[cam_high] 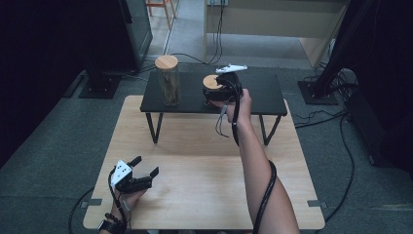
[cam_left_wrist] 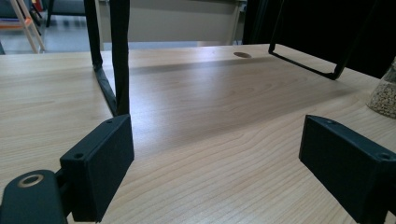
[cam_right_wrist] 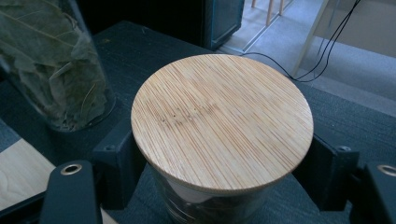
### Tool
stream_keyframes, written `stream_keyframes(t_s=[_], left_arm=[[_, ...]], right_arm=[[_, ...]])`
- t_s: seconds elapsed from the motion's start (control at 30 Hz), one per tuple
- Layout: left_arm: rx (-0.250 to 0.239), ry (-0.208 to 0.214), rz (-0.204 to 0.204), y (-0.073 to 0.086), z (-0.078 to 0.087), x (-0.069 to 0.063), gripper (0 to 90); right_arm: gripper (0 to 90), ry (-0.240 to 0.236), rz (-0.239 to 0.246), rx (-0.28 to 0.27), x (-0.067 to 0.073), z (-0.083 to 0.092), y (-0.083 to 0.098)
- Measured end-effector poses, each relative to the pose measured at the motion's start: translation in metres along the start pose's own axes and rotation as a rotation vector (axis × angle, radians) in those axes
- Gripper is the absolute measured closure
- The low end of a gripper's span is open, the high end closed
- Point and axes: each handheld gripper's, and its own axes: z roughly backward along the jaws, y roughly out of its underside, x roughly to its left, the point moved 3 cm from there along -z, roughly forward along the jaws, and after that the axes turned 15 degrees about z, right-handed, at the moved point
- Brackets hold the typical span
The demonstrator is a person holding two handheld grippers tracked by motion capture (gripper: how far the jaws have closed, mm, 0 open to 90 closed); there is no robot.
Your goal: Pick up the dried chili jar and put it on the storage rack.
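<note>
Upper centre, the right claw (cam_high: pixel 218 92) clamps the short jar (cam_right_wrist: pixel 219 135) below its bamboo lid for a steady carry, while the left claw (cam_high: pixel 145 168) idles released at lower left.

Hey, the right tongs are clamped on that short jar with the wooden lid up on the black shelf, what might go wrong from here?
1. The right tongs grip the short jar on its glass just under the bamboo lid; smooth glass might slip if lifted fast.
2. The tall jar of leaves stands close beside it on the black shelf; a sideways swing might knock it.
3. The lid looks only seated, so tilting may drop it.
</note>
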Motion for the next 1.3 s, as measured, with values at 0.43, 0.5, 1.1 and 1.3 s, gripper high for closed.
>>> stream_keyframes(t_s=[0.43,0.5,1.1,1.3], left_arm=[[0.005,0.006,-0.006,-0.001,0.000,0.001,10.2],[0.005,0.004,-0.005,0.000,0.000,0.000,10.2],[0.007,-0.006,-0.002,-0.001,0.000,0.000,10.2],[0.003,-0.013,0.008,0.000,0.000,-0.001,10.2]], right_arm=[[25.0,0.000,0.004,-0.022,-0.003,-0.004,0.004],[3.9,0.032,-0.008,-0.031,0.002,-0.003,0.005],[0.2,-0.011,0.015,-0.049,-0.001,0.023,0.017],[0.2,-0.011,0.014,-0.046,0.000,0.035,0.024]])
